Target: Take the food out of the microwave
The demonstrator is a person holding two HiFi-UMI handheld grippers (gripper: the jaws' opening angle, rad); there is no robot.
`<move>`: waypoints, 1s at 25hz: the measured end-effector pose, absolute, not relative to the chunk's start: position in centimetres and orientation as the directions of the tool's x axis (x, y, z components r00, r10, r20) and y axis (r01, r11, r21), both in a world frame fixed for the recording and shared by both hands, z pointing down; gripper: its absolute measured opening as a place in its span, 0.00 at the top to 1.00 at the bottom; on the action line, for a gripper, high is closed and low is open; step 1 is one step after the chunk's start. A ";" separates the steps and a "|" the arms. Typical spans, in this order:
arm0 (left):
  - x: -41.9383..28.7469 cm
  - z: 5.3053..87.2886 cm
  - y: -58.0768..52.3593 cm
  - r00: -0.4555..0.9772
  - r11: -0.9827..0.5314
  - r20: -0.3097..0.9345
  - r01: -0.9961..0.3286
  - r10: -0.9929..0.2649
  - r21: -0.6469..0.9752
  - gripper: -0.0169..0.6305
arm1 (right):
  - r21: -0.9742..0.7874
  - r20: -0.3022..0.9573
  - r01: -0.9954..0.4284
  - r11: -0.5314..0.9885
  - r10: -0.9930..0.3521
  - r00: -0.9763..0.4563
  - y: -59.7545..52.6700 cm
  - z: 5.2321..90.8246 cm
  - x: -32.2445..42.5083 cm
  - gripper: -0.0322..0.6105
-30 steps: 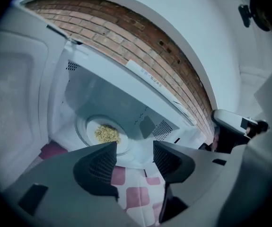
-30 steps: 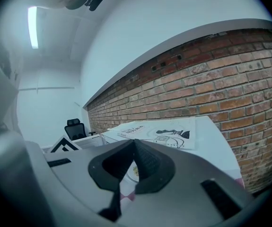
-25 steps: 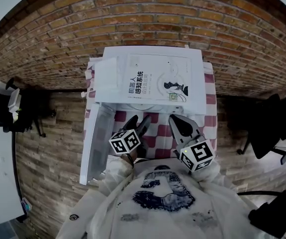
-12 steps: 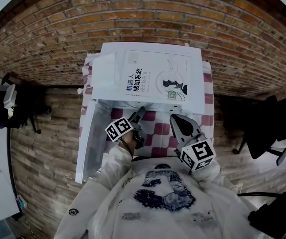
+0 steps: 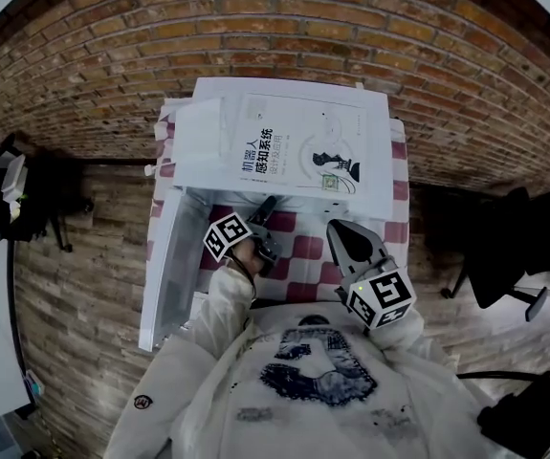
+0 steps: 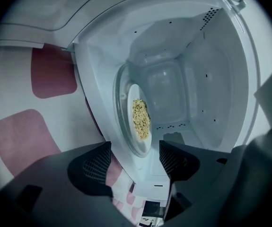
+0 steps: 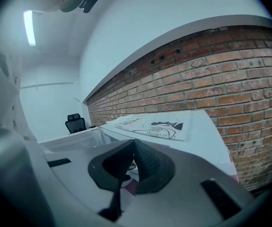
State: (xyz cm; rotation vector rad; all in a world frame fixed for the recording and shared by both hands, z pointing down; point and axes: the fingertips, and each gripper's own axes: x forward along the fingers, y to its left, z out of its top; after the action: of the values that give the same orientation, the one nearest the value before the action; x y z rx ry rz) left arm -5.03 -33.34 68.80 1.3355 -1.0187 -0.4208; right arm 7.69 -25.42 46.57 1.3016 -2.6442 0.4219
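Observation:
The white microwave (image 5: pixel 380 175) stands open, its door (image 5: pixel 171 266) swung out to the left. Inside, a white plate (image 6: pixel 136 141) of yellow food (image 6: pixel 140 118) rests on the glass turntable (image 6: pixel 121 103). My left gripper (image 5: pixel 263 214) reaches into the opening, turned on its side. Its jaws are open in the left gripper view (image 6: pixel 135 162), one on each side of the near rim of the plate, apart from it. My right gripper (image 5: pixel 340 232) hangs back near the body, shut on nothing (image 7: pixel 133 151).
A book (image 5: pixel 298 151) lies on the microwave's top. The microwave sits on a red and white checked cloth (image 5: pixel 305 249). A brick wall (image 5: pixel 284 27) rises behind. Office chairs stand at far left (image 5: pixel 26 204) and far right (image 5: pixel 504 247).
My left gripper has moved forward under the microwave's top edge and into the opening, rolling onto its side. The right gripper has stayed where it was.

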 end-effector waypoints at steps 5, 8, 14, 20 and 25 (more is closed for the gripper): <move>-5.0 69.7 -33.7 0.522 0.276 0.397 -0.296 -0.755 0.914 0.49 | -0.174 0.276 -0.792 0.585 -0.743 -0.610 -25.5 46.7 7.7 0.93; -5.0 70.1 -33.7 0.522 0.290 0.424 -0.321 -0.740 0.902 0.49 | -0.174 0.278 -0.791 0.586 -0.741 -0.611 -25.7 46.8 7.8 0.93; -4.9 70.9 -33.7 0.517 0.336 0.465 -0.327 -0.719 0.883 0.48 | -0.182 0.278 -0.793 0.581 -0.743 -0.608 -25.8 46.9 8.0 0.93; -4.6 71.6 -33.9 0.518 0.364 0.484 -0.320 -0.706 0.875 0.49 | -0.188 0.282 -0.800 0.570 -0.749 -0.600 -25.9 47.1 8.5 0.93; -4.8 71.6 -33.8 0.518 0.376 0.491 -0.318 -0.700 0.871 0.49 | -0.192 0.285 -0.803 0.564 -0.751 -0.595 -26.0 47.0 8.5 0.93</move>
State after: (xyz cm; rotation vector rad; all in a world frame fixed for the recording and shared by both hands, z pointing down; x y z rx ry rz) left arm -4.75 -33.79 71.63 1.2127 -1.0553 -0.3144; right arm 8.51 -25.97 47.00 1.3167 -2.6236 0.4531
